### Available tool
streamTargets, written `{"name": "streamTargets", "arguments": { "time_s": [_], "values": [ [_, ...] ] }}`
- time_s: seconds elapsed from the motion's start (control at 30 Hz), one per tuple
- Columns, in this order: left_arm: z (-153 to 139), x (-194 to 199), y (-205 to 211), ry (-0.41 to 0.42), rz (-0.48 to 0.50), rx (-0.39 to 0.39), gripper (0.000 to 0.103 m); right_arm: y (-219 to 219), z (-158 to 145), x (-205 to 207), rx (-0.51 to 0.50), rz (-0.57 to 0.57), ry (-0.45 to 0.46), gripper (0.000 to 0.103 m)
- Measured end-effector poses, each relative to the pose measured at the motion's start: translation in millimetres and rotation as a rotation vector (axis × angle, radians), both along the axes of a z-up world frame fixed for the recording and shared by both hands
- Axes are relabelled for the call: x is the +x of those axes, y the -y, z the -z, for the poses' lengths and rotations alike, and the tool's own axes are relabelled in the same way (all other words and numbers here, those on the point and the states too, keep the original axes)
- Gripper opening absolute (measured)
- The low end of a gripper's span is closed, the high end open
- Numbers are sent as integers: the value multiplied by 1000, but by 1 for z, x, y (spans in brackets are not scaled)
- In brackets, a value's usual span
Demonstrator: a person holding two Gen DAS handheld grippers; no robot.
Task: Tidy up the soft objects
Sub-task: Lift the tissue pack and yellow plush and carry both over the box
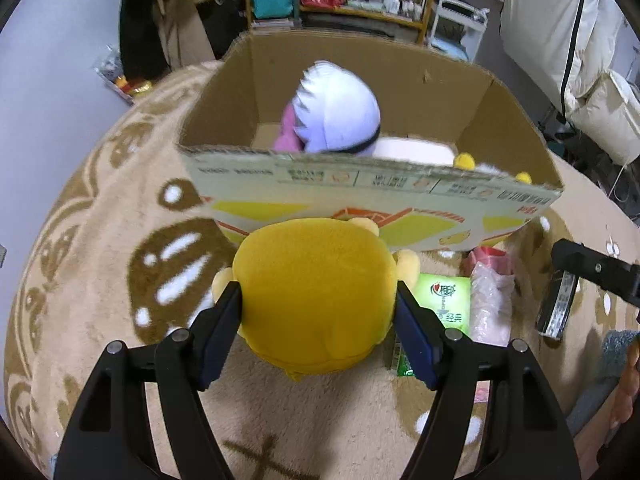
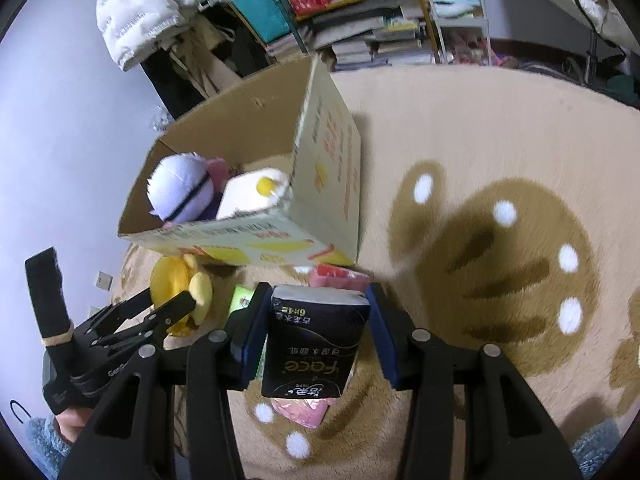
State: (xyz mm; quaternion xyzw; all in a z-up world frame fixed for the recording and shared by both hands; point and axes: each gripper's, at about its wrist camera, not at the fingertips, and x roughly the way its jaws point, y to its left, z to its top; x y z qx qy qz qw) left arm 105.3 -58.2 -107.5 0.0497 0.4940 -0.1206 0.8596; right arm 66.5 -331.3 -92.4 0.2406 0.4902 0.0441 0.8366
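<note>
Between the blue pads of the left tool point(image 1: 318, 306) sits a yellow plush toy point(image 1: 316, 292), clamped across its rounded body, both pads pressing into the fabric; straight ahead of this tool stands the open cardboard box point(image 1: 376, 188) on the patterned rug point(image 1: 100, 240), with a white and purple plush point(image 1: 340, 116) already inside it; just to the tool's right, down on the rug, lie a green packet point(image 1: 444, 300) and a pale pink pack point(image 1: 490, 304); the carry will go best, I judge, if the toy is raised above the near wall before it travels forward, since the box rim stands higher than the toy does now; a soft body can slip, so the squeeze should stay firm until the toy is over the opening.

Ahead of the right tool point(image 2: 316, 328), held between its pads, is a dark tissue pack point(image 2: 314, 344), gripped on its two long sides; the box lies ahead and to the left of this tool, and the left tool shows at its lower left with the yellow toy; a pink pack point(image 2: 300, 412) lies on the rug beneath the held one; both loads head for one opening, so one should enter first, then the other.
</note>
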Motion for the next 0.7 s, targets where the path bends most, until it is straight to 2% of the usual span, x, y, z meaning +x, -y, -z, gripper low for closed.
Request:
{"name": "streamTargets", "arguments": {
  "time_s": [0.3,0.53,0.7],
  "values": [
    [-49,-30,0,174,-26,6,72,-3,-41,-11,-26,15,175,50],
    [-78,-28,-1,313,-32,-13,72,-10,-70,-9,-83,22,306,50],
    [-92,-24,-6,373,-42,-32,72,-17,-84,-1,-132,30,367,50]
  ]
}}
